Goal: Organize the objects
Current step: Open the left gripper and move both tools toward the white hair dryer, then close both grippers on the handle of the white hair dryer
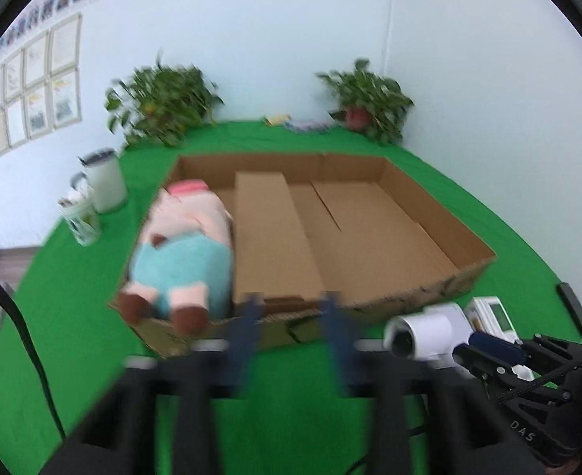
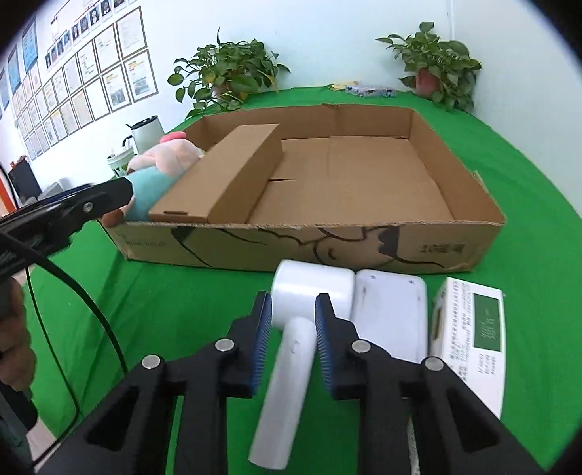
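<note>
A shallow cardboard tray (image 1: 441,202) (image 2: 469,182) sits on the green table. In its left part lies a plush pig (image 1: 184,253) (image 2: 160,174) beside a long cardboard box (image 1: 271,237) (image 2: 227,174). My left gripper (image 1: 291,308) is open and empty, just short of the tray's near wall. My right gripper (image 2: 292,308) is open, its fingers on either side of the handle of a white hair-dryer-like device (image 2: 291,356) (image 1: 425,332) lying on the table in front of the tray. A white flat device (image 2: 389,312) and a white-green box (image 2: 472,336) (image 1: 492,316) lie to its right.
Two potted plants (image 1: 164,103) (image 1: 370,99) stand at the table's back. A white kettle (image 1: 105,182) and a cup (image 1: 81,217) stand left of the tray. Small packets (image 2: 370,89) lie at the back. A black remote (image 1: 573,308) lies at the right.
</note>
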### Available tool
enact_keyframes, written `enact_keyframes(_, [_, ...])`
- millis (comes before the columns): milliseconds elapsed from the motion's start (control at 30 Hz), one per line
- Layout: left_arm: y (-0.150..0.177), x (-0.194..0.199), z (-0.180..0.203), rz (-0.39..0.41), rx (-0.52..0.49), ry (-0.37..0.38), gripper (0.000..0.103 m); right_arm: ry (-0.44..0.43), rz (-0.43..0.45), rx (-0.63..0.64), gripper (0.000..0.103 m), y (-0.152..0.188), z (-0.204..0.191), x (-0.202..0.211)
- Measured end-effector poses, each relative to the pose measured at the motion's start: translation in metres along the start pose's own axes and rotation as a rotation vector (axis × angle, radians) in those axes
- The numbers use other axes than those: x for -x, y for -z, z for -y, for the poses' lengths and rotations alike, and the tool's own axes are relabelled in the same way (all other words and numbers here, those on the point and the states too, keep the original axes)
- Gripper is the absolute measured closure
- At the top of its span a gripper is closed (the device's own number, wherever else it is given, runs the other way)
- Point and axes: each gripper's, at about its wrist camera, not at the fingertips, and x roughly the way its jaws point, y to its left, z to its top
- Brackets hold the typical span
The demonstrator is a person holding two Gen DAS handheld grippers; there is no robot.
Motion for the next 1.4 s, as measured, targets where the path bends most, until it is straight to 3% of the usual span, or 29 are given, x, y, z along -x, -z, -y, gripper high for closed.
enact_keyframes(67, [0.003,-0.002,0.005,-0.004,-0.009,0.003,0.095,0.035,0.025,0.008,0.075,0.006,0.000,0.005])
enact_keyframes(100, [0.004,-0.002,0.007,0.000,-0.009,0.000,0.093,0.041,0.029,0.006,0.050,0.007,0.000,0.006])
enact_keyframes(133, [0.004,-0.002,0.008,-0.003,0.003,0.001,0.079,0.032,0.038,0.001,0.025,0.009,0.002,0.009])
enact_keyframes(167, [0.004,-0.004,0.006,-0.011,0.017,0.006,0.044,0.018,0.053,-0.010,0.019,0.012,0.006,0.011])
enact_keyframes(233, [0.004,-0.002,0.001,-0.001,0.060,0.039,0.003,0.012,0.069,-0.015,0.019,0.015,0.009,0.015])
enact_keyframes(333, [0.001,0.002,-0.008,0.001,0.109,0.109,0.003,-0.069,0.062,-0.008,0.019,0.020,0.011,0.022])
enact_keyframes(467, [0.001,-0.001,-0.015,-0.062,0.135,0.187,0.003,-0.354,0.077,0.083,0.019,0.048,0.001,0.051])
enact_keyframes(567, [0.000,-0.011,-0.010,-0.124,0.109,0.276,0.003,-0.463,0.014,0.097,0.019,0.064,-0.004,0.054])
enact_keyframes(633, [0.000,-0.025,-0.003,-0.176,0.099,0.336,0.005,-0.442,-0.004,0.052,0.019,0.066,0.002,0.048])
enact_keyframes(733, [0.002,-0.052,0.013,-0.271,0.090,0.433,0.007,-0.312,-0.033,0.008,0.019,0.062,0.009,0.030])
enact_keyframes(833, [0.012,-0.082,0.036,-0.394,0.038,0.519,0.020,-0.253,-0.087,0.012,0.019,0.060,0.010,0.009])
enact_keyframes(1000, [0.033,-0.114,0.059,-0.526,-0.007,0.563,0.022,-0.205,-0.126,0.022,0.021,0.061,0.007,-0.007])
enact_keyframes(1100, [0.042,-0.120,0.065,-0.544,0.002,0.589,0.026,-0.166,-0.141,0.039,0.030,0.059,0.006,-0.015])
enact_keyframes(1167, [0.045,-0.119,0.065,-0.538,0.010,0.598,0.036,-0.111,-0.149,0.061,0.045,0.059,0.004,-0.025])
enact_keyframes(1233, [0.046,-0.121,0.064,-0.538,0.026,0.602,0.043,-0.118,-0.183,0.068,0.063,0.057,0.004,-0.033])
enact_keyframes(1400, [0.060,-0.111,0.067,-0.549,0.059,0.614,0.051,-0.082,-0.177,0.104,0.074,0.068,0.001,-0.023])
